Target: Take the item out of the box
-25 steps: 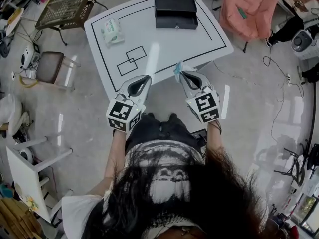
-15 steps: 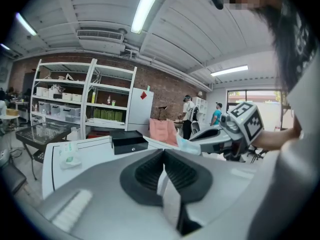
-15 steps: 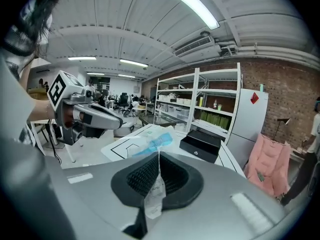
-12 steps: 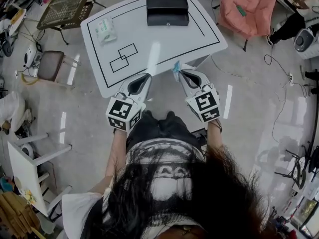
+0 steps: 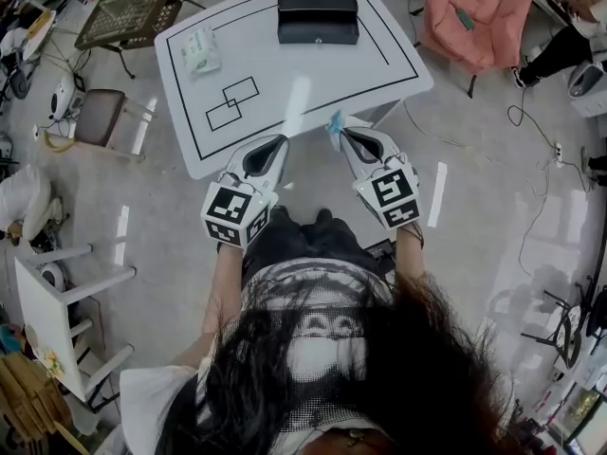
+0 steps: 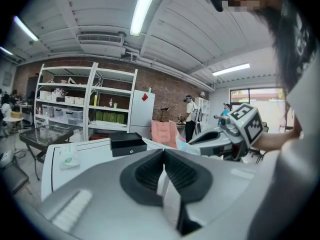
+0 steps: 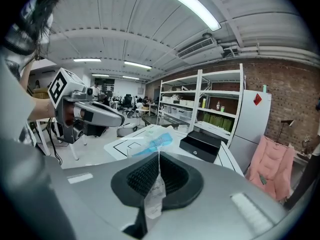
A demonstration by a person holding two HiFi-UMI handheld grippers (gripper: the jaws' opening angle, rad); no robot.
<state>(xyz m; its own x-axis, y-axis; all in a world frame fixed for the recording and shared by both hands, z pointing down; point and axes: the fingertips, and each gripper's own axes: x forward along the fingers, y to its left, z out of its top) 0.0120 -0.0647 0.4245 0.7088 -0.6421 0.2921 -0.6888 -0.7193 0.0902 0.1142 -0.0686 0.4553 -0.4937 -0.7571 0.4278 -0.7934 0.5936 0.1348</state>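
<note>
My right fingers are clamped on the edge of a thin plastic packet at the table's near edge, well apart from the box. Left fingers together, empty. Packet looks light, floppy, slippery; the sealed edge seems the best hold.

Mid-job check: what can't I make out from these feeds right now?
- Inside of the black box: closed; its walls hide it in every view.
- Print on the packet in the right tongs: too small in right gripper view; mostly hidden by the tongs in head view.
- Label of the green-white pack on the table: too small in head view.
</note>
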